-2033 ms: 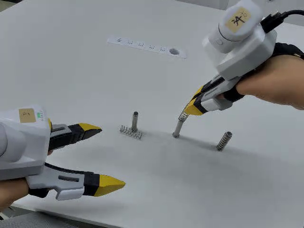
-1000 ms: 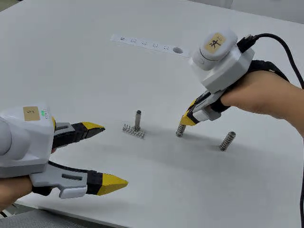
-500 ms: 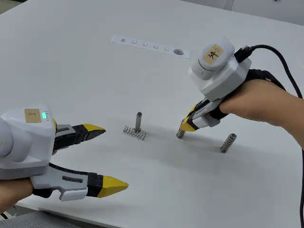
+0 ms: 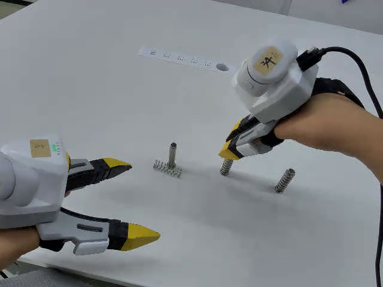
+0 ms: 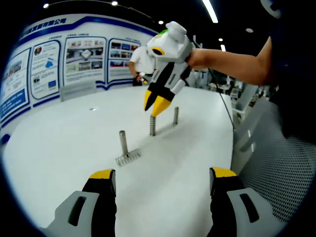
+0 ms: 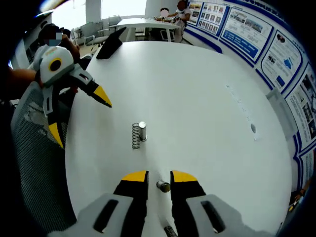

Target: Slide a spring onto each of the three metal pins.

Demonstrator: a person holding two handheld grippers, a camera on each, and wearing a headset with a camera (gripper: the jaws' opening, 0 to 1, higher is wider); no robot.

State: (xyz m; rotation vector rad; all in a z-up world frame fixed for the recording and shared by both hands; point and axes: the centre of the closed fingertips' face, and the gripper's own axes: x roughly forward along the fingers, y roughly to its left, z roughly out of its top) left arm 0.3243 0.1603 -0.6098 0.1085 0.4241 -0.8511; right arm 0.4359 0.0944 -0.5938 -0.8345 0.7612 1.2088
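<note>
Spring on middle pin | just below right gripper jaws, slightly parted | left gripper jaws wide apart

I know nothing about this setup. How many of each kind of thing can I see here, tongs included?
Metal pins: 3, bare pin, two sleeved by springs
Springs: 3, loose spring lying flat, middle spring, right spring
Tongs: 2, left tongs, right tongs
Power strip: 1
Total: 9
</note>
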